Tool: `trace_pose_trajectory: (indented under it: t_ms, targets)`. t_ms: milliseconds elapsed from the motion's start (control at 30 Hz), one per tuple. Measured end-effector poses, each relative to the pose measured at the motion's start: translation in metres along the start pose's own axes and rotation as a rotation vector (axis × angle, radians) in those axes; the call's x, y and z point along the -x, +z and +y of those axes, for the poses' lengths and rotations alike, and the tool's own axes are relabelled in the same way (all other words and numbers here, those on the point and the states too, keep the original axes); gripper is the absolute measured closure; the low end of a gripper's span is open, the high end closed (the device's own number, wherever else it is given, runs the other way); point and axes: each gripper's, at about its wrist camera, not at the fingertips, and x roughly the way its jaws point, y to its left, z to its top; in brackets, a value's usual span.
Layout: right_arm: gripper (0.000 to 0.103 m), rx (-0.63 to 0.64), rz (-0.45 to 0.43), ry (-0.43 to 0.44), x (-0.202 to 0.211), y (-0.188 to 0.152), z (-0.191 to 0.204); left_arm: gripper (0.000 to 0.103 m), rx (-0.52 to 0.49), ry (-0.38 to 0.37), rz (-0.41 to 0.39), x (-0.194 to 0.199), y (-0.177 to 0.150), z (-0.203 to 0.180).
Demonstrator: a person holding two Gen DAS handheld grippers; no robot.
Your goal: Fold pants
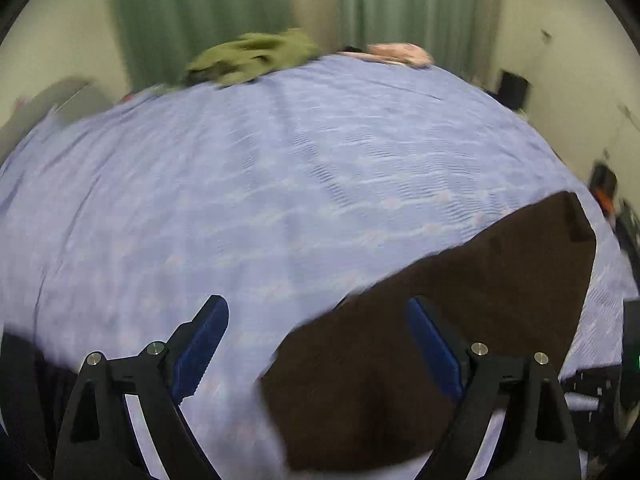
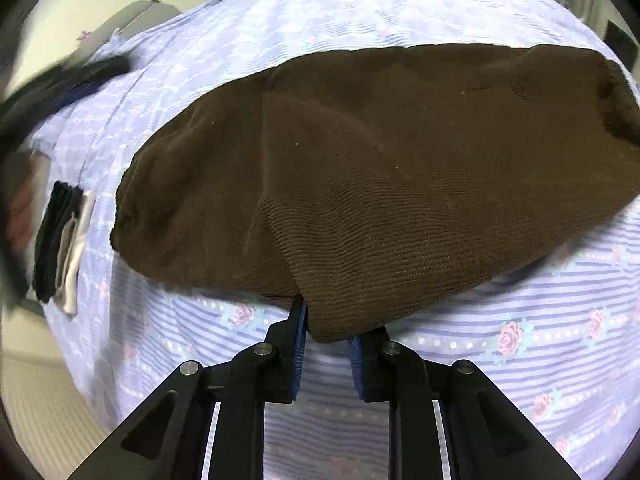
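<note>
Dark brown corduroy pants (image 2: 380,168) lie folded on a bed with a lilac flowered sheet (image 2: 520,340). My right gripper (image 2: 330,320) is shut on the near edge of the pants, with a fold of cloth pinched between its blue pads. In the left wrist view the pants (image 1: 440,340) lie at the lower right. My left gripper (image 1: 316,312) is open wide and empty above the sheet (image 1: 240,200), with its right finger over the pants' edge. The left view is blurred.
An olive green garment (image 1: 256,58) and a pink one (image 1: 400,53) lie at the far edge of the bed, before green curtains. A small stack of folded dark and white clothes (image 2: 60,244) lies near the bed's left edge.
</note>
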Motion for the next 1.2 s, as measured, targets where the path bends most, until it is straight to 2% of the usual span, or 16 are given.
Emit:
trace_pose_trajectory:
  t_ms: [100, 200, 333, 467, 533, 567, 600, 667, 767, 900, 933, 1000, 1033, 1067, 1167, 1200]
  targets:
    - [0.080, -0.039, 0.004, -0.029, -0.003, 0.001, 0.008, 0.013, 0.110, 0.035, 0.049, 0.003, -0.038, 0.032]
    - [0.080, -0.039, 0.011, -0.065, -0.007, 0.000, 0.012, 0.023, 0.230, -0.016, 0.113, -0.016, -0.065, 0.056]
    - [0.077, -0.003, 0.017, -0.113, -0.014, -0.001, 0.022, 0.025, 0.275, -0.111, 0.106, -0.036, -0.072, 0.060]
    - [0.077, -0.009, 0.024, -0.117, -0.020, -0.002, 0.021, 0.038, 0.330, -0.186, 0.194, -0.073, -0.069, 0.057]
    - [0.077, -0.017, 0.021, -0.116, -0.022, -0.001, 0.022, 0.052, 0.361, -0.219, 0.212, -0.082, -0.071, 0.057]
    - [0.077, -0.021, 0.020, -0.114, -0.023, -0.001, 0.023, 0.074, 0.383, -0.246, 0.227, -0.085, -0.072, 0.056]
    - [0.077, -0.023, 0.020, -0.113, -0.024, -0.001, 0.023, 0.080, 0.398, -0.248, 0.250, -0.087, -0.071, 0.054]
    - [0.077, -0.013, 0.020, -0.112, -0.023, -0.002, 0.021, 0.094, 0.343, -0.168, 0.213, -0.077, -0.063, 0.050]
    - [0.079, 0.017, 0.026, -0.098, -0.015, -0.006, 0.015, 0.094, 0.259, -0.081, 0.128, -0.058, -0.045, 0.048]
    - [0.086, 0.042, 0.064, -0.106, -0.020, -0.013, 0.016, 0.093, 0.178, -0.023, 0.188, -0.082, -0.051, 0.045]
    - [0.100, 0.024, 0.106, -0.103, -0.028, -0.020, 0.012, 0.092, 0.163, -0.002, 0.182, -0.083, -0.057, 0.045]
    - [0.100, -0.014, 0.132, -0.100, -0.035, -0.030, 0.005, 0.089, 0.121, 0.023, 0.179, -0.082, -0.061, 0.038]
    - [0.100, -0.010, 0.101, -0.097, -0.030, -0.033, 0.004, 0.086, 0.105, 0.032, 0.167, -0.079, -0.061, 0.035]
    - [0.100, 0.001, 0.079, -0.105, -0.025, -0.034, 0.005, 0.079, 0.093, 0.044, 0.156, -0.074, -0.061, 0.035]
    - [0.097, 0.008, 0.045, -0.135, -0.005, -0.041, 0.017, 0.040, 0.034, 0.130, 0.102, -0.049, -0.055, 0.030]
    - [0.088, 0.011, 0.022, -0.137, 0.006, -0.041, 0.018, 0.037, 0.012, 0.146, 0.073, -0.038, -0.053, 0.026]
